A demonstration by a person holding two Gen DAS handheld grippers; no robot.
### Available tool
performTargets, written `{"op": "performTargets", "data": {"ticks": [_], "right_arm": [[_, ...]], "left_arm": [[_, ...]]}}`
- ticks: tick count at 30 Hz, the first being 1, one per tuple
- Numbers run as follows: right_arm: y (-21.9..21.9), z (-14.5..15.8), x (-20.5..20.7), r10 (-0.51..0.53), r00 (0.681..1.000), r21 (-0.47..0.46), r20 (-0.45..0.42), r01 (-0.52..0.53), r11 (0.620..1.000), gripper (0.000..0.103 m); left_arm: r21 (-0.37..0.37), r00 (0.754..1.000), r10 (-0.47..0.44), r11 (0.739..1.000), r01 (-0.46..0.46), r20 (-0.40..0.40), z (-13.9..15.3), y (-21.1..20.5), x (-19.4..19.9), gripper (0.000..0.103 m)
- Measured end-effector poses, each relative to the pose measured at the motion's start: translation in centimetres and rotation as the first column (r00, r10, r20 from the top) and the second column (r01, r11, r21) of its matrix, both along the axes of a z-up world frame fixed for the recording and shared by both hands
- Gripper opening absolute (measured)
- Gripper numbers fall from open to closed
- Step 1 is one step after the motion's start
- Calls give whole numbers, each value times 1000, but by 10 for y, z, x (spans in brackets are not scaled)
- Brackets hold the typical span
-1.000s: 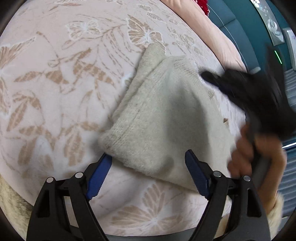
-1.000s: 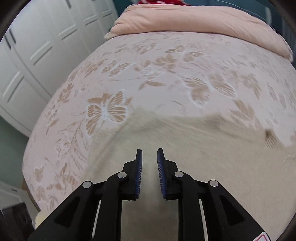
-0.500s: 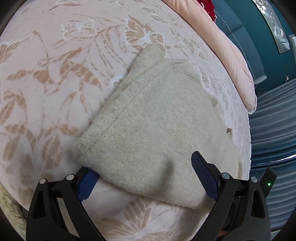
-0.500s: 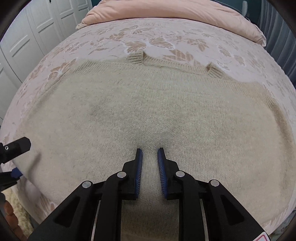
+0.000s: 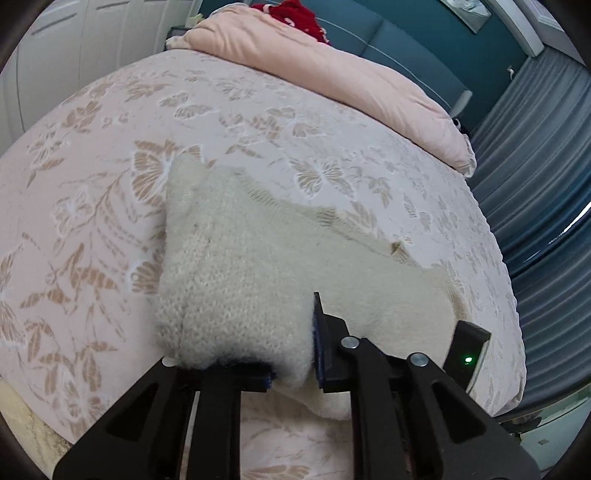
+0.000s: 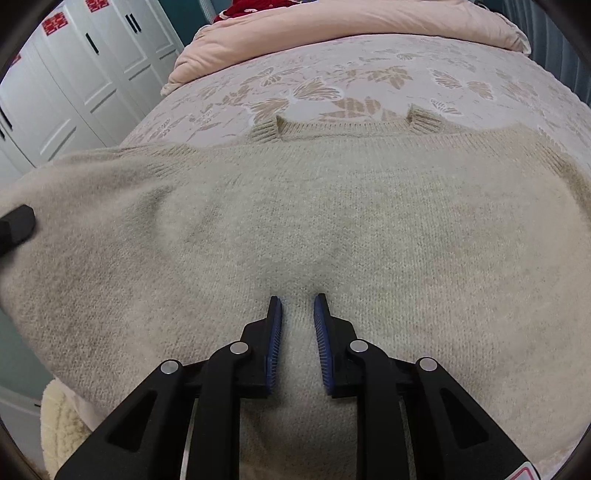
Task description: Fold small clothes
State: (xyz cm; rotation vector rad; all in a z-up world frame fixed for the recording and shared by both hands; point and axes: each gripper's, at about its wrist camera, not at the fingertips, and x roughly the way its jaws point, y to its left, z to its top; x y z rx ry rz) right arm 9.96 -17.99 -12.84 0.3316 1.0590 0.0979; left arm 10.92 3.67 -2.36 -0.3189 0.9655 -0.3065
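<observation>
A cream knitted sweater lies folded on the floral bedspread. My left gripper is shut on the sweater's near left edge, and the knit bulges up over its left finger. In the right wrist view the sweater spreads wide across the bed with its ribbed collar tabs at the far edge. My right gripper is shut on the sweater's near edge, with a strip of knit between its blue pads. The left gripper's tip shows at the left edge of that view.
A pink duvet lies along the head of the bed with a red garment behind it. White wardrobe doors stand to the left. Blue-grey curtains hang to the right. A fluffy cream rug lies below the bed's edge.
My left gripper has closed on the sweater's near left edge and raised it. My right gripper keeps its hold on the near edge, and the sweater's left part has lifted.
</observation>
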Motion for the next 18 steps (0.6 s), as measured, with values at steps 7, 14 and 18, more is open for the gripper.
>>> {"op": "performTargets", "data": {"ticks": [7,14,18], "right_arm": [[-75,28,-45,-184,983,235,-8,180,955,25],[-147,39,-111,-327,945,191,-7,323,927,43],[-159,49,-131,-343,939,209,22,331,920,55]], "left_arm": [[71,962,-246,969,238,117,42,-96,-16,14],[239,908,-419,884,401,26,-14,-183,-45,23],[230,881,-473,860,455,24,-30,-174,-76,60]]}}
